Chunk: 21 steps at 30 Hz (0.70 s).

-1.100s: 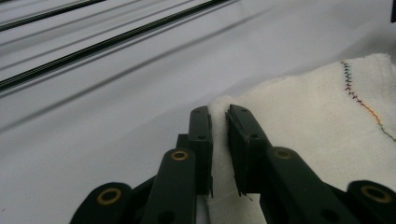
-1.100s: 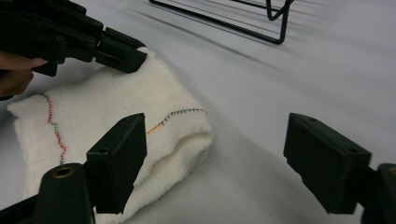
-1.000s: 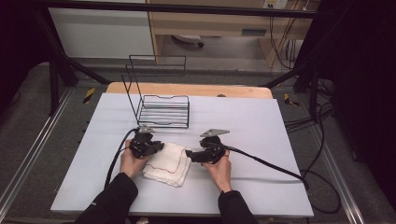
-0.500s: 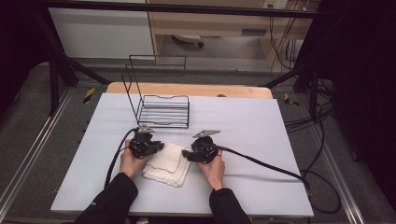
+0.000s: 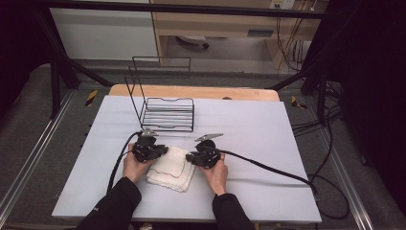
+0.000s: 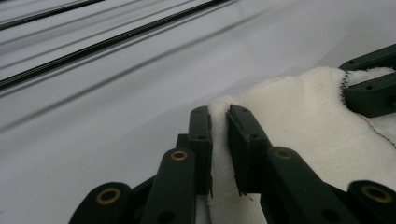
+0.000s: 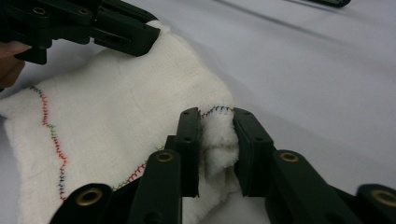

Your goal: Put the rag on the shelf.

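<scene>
A folded white cloth (image 5: pixel 171 167) with coloured edge stitching lies on the white table (image 5: pixel 249 134) in front of the person. My left gripper (image 5: pixel 164 151) is at the cloth's far left corner, and its jaws are shut on a pinched fold of cloth (image 6: pixel 299 121). My right gripper (image 5: pixel 190 157) is at the far right corner. Its jaws have just been closing and now squeeze a bunched corner of the cloth (image 7: pixel 116 107) with dark stitching between the pads. In each gripper view the other gripper holds the opposite corner: right gripper (image 6: pixel 371 79), left gripper (image 7: pixel 93 23).
A black wire rack (image 5: pixel 167 112) stands on the table just behind the two grippers. A thick black cable (image 5: pixel 268 167) trails right from the right gripper. A wooden strip (image 5: pixel 191 91) runs along the table's far edge.
The right gripper has slid a little left onto the cloth's corner and its jaws have closed on it. The left gripper and its grip are unchanged.
</scene>
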Tool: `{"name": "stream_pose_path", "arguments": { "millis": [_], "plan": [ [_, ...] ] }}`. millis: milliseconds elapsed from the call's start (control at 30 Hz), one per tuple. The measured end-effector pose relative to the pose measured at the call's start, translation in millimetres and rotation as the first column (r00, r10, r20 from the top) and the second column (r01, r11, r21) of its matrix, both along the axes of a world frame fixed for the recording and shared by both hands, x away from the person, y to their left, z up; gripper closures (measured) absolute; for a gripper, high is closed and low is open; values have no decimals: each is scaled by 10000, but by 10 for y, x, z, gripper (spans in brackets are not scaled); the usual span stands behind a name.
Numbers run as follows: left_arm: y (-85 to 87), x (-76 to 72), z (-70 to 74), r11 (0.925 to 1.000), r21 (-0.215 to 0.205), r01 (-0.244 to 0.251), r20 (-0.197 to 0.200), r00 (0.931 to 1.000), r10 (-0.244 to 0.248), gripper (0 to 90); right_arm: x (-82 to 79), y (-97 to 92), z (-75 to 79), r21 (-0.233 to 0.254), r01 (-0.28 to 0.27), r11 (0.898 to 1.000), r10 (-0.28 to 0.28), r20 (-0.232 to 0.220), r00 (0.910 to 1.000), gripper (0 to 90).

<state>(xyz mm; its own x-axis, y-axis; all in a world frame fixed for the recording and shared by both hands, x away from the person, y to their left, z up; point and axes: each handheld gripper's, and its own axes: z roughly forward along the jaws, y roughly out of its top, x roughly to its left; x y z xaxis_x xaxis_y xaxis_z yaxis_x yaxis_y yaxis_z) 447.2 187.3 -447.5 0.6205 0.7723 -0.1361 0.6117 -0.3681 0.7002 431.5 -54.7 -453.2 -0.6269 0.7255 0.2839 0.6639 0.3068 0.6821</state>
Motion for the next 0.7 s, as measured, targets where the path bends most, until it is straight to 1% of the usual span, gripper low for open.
{"name": "stream_pose_path", "arguments": {
  "millis": [200, 300, 367, 467, 567, 600, 700],
  "plan": [
    [-4, -10, -1, 10000, 28, -32, 70, 10000, 32, 788, -5, 1, 5, 131, 77, 9999, -76, -76, 9999, 805],
    [7, -5, 1, 9999, -116, -110, -62, 9999, 110, 799, -10, -1, 8, 100, 41, 9999, -41, 4, 10000, 816],
    [11, -10, 0, 9998, -172, -121, -32, 9999, 121, 806, -14, -1, 9, 98, 46, 9999, -46, 41, 10000, 817],
    [16, -10, 9, 9996, -202, -202, -71, 9998, 200, 821, -27, -5, 29, 141, 53, 9999, -55, 188, 9998, 821],
    [36, -14, 22, 9991, -333, -255, -100, 9996, 251, 825, -41, -14, 66, 266, 29, 9996, -38, 350, 9994, 822],
    [41, -18, 28, 9990, -372, -266, -63, 9996, 263, 825, -41, -14, 66, 266, 29, 9996, -38, 350, 9994, 822],
    [70, -40, 80, 9980, -573, -283, 107, 9995, 289, 827, -59, -25, 117, 458, 0, 9990, -26, 577, 9983, 822]
  ]
}}
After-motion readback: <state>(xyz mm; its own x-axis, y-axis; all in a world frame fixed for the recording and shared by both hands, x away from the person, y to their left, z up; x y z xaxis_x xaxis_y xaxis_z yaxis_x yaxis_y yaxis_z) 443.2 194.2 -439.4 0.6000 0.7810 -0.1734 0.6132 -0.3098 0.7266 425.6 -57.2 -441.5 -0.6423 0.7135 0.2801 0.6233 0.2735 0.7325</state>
